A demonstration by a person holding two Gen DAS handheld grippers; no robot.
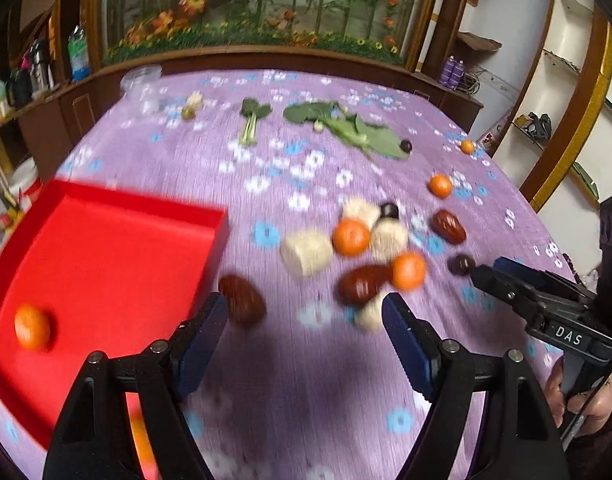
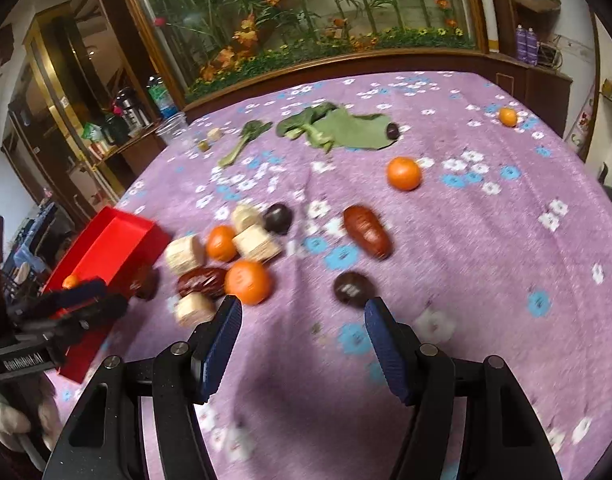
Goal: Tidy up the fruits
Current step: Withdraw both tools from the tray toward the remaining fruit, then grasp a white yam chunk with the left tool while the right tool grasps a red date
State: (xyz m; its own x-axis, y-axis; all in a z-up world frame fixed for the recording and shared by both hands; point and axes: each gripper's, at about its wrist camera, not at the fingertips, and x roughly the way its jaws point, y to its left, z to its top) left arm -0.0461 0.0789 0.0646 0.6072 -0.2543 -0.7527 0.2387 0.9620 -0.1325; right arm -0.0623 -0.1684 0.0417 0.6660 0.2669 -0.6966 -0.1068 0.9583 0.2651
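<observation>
A red tray point(image 1: 85, 256) sits at the left of the purple cloth and holds one orange point(image 1: 32, 327); it also shows in the right wrist view point(image 2: 105, 240). My left gripper point(image 1: 306, 312) is open and empty, above the cloth, with a red date point(image 1: 241, 300) by its left finger. Ahead lie oranges point(image 1: 350, 237), dates point(image 1: 362, 284), beige cylinders point(image 1: 306, 256) and dark plums point(image 1: 461, 265). My right gripper point(image 2: 301, 316) is open and empty, with an orange point(image 2: 248, 282) and a dark plum point(image 2: 350, 289) just ahead of its fingers.
Green leaves point(image 1: 346, 128) and a small stalk point(image 1: 250, 120) lie at the far side with a clear cup point(image 1: 142, 84). Stray oranges point(image 2: 404, 173) sit to the right. Wooden cabinets and shelves ring the table. The right gripper shows in the left view point(image 1: 478, 276).
</observation>
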